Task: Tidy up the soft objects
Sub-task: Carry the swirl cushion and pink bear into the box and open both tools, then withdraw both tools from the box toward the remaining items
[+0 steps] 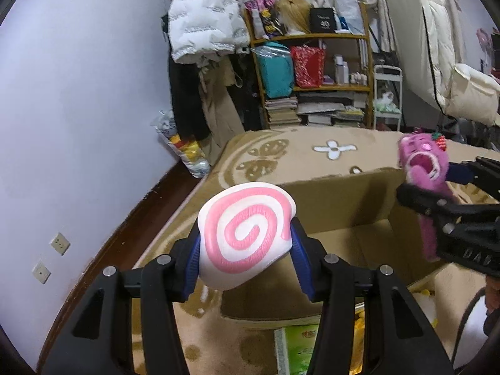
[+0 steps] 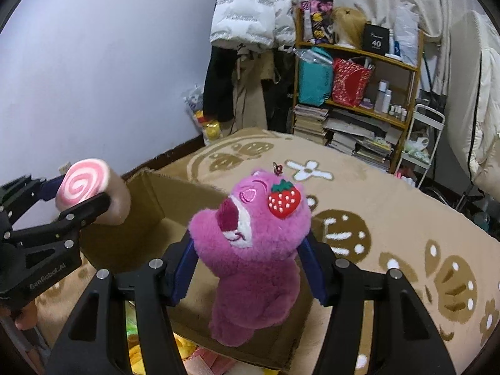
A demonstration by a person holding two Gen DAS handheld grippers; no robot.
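Above an open cardboard box [image 1: 340, 206] that sits on a beige carpet [image 1: 300, 147] patterned with brown butterflies and white flowers, both grippers hold soft toys in the air. Seen from the left wrist, the left gripper [image 1: 247, 250] has its blue-padded fingers [image 1: 300, 262] pinching a squishy swirl roll [image 1: 247, 237], white with a pink spiral on its flat face, one finger on each side of it. From the right wrist camera the same roll [image 2: 86, 184] shows a brownish body behind the spiral face and hangs over the box's left wall.

The right gripper [image 2: 247, 268] has its fingers [image 2: 184, 268] closed on the body of a pink plush bear [image 2: 250, 250] with a red strawberry [image 2: 284, 200] sewn beside one eye and a small keyring at the top of its head. The bear's head stands upright above the fingers and its lower body dangles below them, over the box's interior. In the left wrist view the bear [image 1: 425, 162] appears at the right, beyond the box's far edge.

Past the carpet stand a wooden shelf [image 2: 359, 50] crowded with books, bags and bottles, and a white puffer jacket [image 2: 250, 6] hanging against the wall.
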